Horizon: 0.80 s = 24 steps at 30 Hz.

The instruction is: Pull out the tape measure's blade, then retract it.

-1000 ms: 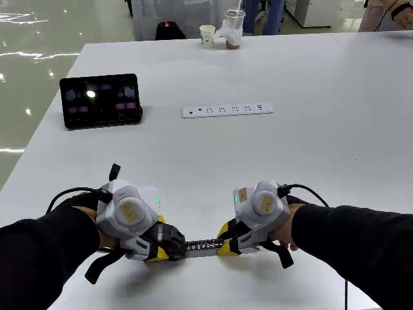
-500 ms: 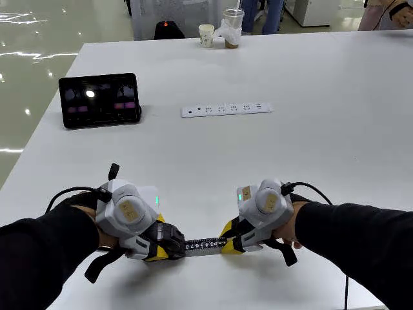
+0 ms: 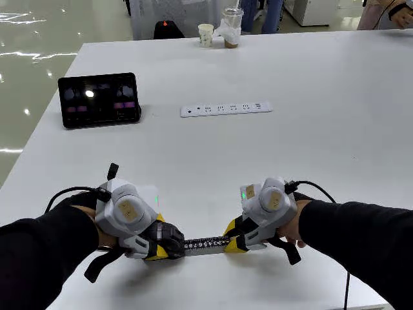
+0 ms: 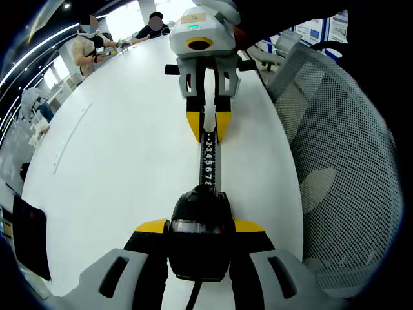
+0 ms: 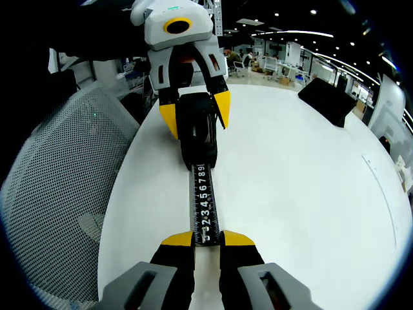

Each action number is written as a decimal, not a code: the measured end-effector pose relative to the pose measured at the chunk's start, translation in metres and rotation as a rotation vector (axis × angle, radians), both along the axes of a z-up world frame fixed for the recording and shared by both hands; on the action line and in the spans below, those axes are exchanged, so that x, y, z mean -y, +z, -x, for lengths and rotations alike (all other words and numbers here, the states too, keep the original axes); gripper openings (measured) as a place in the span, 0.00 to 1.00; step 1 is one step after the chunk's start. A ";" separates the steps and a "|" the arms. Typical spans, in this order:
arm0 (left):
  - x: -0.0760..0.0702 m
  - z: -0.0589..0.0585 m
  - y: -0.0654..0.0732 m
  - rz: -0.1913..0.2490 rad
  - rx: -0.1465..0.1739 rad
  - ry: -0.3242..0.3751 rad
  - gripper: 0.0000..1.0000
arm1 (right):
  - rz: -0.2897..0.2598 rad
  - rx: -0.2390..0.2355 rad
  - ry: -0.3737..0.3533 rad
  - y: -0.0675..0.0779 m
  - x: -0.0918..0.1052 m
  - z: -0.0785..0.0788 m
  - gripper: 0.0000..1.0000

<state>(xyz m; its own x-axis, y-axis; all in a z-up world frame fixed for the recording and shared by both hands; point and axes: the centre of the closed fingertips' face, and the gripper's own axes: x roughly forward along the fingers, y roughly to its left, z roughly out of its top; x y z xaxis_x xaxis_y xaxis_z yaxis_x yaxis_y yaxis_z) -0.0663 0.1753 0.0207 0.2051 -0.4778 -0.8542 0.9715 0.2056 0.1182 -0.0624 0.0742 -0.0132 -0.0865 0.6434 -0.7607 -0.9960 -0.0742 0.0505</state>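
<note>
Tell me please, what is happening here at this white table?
A person is working a tape measure with two hand-held grippers. The left gripper is shut on the black case, and the right gripper pinches the end of the blade. A short length of blade, its first numbers showing, is out between them, low over the table. Retracting is not yet done.

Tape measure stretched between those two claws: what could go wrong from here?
The right gripper pinches only the tip of the blade; a slip could let it snap back into the case. The left gripper holds that case close to the table edge, so a loose grip might drop it.
</note>
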 end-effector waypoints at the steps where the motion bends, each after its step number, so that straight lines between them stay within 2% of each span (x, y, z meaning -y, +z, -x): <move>1: 0.000 0.000 0.000 -0.001 0.000 0.001 0.30 | 0.000 -0.001 0.000 0.000 0.001 0.000 0.11; 24: 0.000 0.001 0.000 0.003 0.005 0.006 0.30 | 0.006 -0.004 -0.007 -0.001 0.012 -0.002 0.11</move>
